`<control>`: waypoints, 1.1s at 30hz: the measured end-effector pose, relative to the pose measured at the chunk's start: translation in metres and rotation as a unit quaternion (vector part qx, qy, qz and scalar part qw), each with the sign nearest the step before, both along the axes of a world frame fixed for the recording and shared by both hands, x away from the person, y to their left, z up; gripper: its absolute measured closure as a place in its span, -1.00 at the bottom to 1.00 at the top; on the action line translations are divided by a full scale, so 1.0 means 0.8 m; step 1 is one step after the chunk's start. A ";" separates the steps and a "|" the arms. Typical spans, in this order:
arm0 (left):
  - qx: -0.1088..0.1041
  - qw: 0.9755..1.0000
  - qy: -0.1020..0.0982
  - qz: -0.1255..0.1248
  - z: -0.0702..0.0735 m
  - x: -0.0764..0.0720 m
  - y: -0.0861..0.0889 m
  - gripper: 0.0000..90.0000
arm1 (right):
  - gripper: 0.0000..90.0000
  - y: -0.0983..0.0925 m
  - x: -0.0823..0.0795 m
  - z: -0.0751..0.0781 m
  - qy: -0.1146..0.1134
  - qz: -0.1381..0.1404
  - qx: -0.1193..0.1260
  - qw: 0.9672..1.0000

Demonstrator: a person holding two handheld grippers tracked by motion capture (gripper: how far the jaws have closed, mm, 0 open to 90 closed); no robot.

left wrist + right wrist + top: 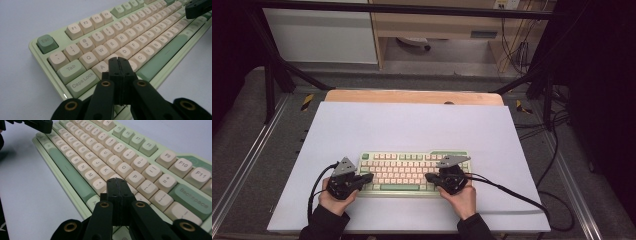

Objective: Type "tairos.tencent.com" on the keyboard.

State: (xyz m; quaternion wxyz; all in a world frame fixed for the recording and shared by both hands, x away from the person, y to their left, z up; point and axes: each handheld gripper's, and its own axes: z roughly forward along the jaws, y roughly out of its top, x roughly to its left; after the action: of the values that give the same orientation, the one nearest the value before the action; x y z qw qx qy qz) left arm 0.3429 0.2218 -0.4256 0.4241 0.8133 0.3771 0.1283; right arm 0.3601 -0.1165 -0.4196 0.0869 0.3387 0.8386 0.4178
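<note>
Jaws pressed together with nothing between them: that is how both tools stand, plain in each gripper view. The left gripper (368,177) sits in the person's left hand (333,200) at the left end of the keyboard (404,172), its closed tip over the letter rows near the A key (102,67), just right of Caps Lock (82,82); whether it touches a cap I cannot tell. The right gripper (430,176), held in the right hand (460,199), points in from the right end, its closed tip over the keys near P (135,178), with Backspace (193,199) off to its side. The keyboard, pale green with cream caps and a green space bar (399,187), lies square on the white sheet covering the desk (412,125), close to the near edge and about midway between the left and right edges. Black cables (512,192) trail from both grippers across the sheet toward the near corners.
</note>
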 end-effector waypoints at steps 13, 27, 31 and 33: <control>-0.001 1.000 -0.006 -0.004 0.004 0.001 -0.010 1.00 | 1.00 -0.013 0.002 0.004 0.002 -0.012 0.007 1.000; 0.002 1.000 -0.007 -0.014 0.004 0.005 -0.040 1.00 | 1.00 -0.016 0.003 0.004 0.002 -0.011 0.010 1.000; 0.006 1.000 -0.006 -0.018 0.001 0.006 -0.048 1.00 | 1.00 -0.016 0.003 0.004 0.002 -0.011 0.010 1.000; 0.007 1.000 -0.004 -0.021 0.000 0.006 -0.051 1.00 | 1.00 -0.015 0.003 0.004 0.002 -0.011 0.010 1.000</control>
State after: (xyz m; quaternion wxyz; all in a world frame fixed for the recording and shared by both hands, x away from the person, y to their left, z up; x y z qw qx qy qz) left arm 0.3476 0.1813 -0.4258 0.4227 0.8232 0.3575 0.1256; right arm 0.3626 -0.1289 -0.4163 0.0863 0.3496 0.8308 0.4245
